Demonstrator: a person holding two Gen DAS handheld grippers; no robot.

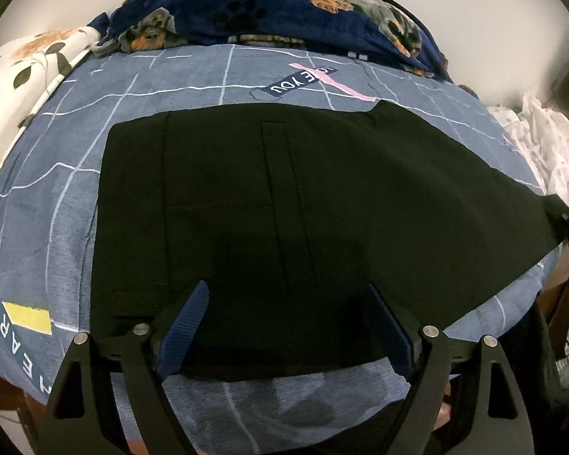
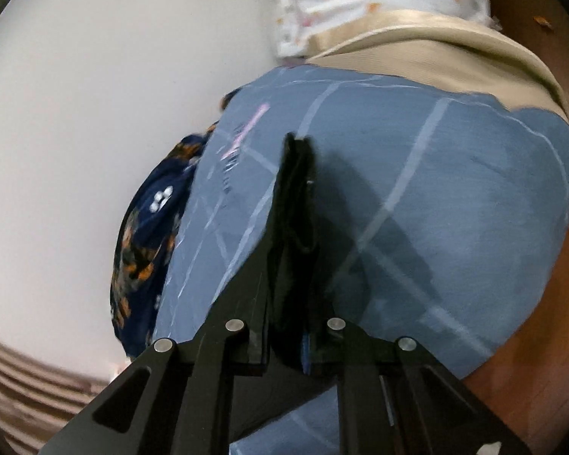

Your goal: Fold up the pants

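Black pants (image 1: 284,204) lie flat on a blue grid-patterned bed sheet (image 1: 38,227), waistband at the left, legs running off to the right. My left gripper (image 1: 288,295) is open, its blue fingers (image 1: 187,326) hovering over the near edge of the pants and holding nothing. In the right wrist view my right gripper (image 2: 296,197) is shut on a fold of the black pants fabric (image 2: 292,250), lifted above the sheet (image 2: 455,208) and casting a shadow on it.
A navy dog-print blanket (image 1: 277,3) is piled at the far side of the bed. A white floral pillow (image 1: 26,60) lies at the left. White cloth (image 1: 542,140) sits at the right. A beige mattress edge (image 2: 455,53) and brown floor (image 2: 550,322) lie beyond the sheet.
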